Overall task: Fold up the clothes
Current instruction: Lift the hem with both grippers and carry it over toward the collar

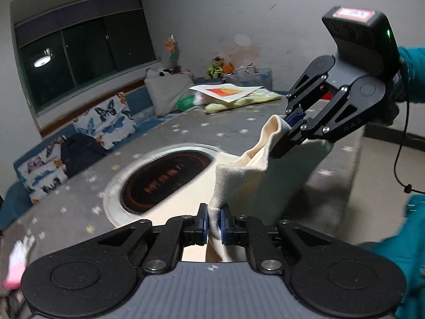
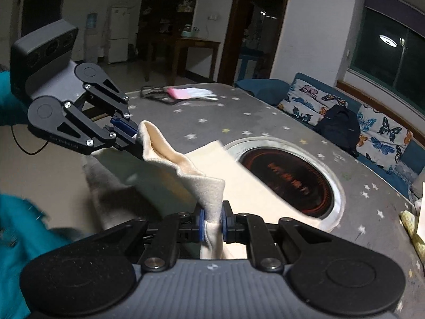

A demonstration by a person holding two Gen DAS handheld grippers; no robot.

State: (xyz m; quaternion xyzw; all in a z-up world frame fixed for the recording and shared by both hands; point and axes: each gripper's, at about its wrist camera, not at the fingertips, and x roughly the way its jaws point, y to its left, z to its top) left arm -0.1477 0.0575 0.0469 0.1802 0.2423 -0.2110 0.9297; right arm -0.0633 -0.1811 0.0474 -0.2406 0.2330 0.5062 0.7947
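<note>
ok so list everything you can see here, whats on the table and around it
cream garment: 1, cream, lifted over the table, pinched at two points
table: 1, grey with stars
heater: 1, glowing orange, set into the table top
glove: 1, pink and white, far side
yellow cloth: 1, pale yellow, far end under a paper
sofa: 1, blue, butterfly cushions, by the window
backpack: 1, dark, on the sofa
left gripper: shut on garment
right gripper: shut on garment

The desk (image 1: 79, 204) lies bare around the round burner (image 1: 164, 178); a glove (image 2: 194, 93) sits at one end, a paper (image 1: 225, 91) and cloth pile at the other.
</note>
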